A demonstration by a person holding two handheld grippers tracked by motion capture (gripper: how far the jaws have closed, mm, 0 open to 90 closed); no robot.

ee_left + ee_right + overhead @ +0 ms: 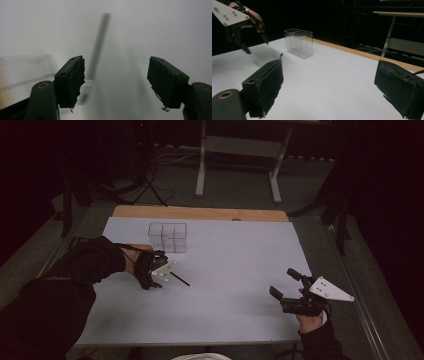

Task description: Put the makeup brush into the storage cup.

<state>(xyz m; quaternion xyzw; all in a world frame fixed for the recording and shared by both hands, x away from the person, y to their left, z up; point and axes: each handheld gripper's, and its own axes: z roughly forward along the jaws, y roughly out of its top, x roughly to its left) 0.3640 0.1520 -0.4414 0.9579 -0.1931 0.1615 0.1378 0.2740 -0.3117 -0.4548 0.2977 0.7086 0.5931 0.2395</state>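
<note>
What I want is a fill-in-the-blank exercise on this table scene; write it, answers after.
1. The thin dark stick lies between the ___ fingers of the left gripper.
2. The clear container stands on a ___ sheet.
3. The right gripper is open and holds ___.

Missing words: open; white; nothing.

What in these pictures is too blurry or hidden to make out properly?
- The pen in the left gripper view: smeared by blur, so whether the left gripper touches it is unclear.
- The pen's near end in the high view: hidden under the left gripper's grey plate.
- The clear box: too faint to tell whether anything lies inside.
- The right gripper: its far finger is cut off by the edge.
</note>
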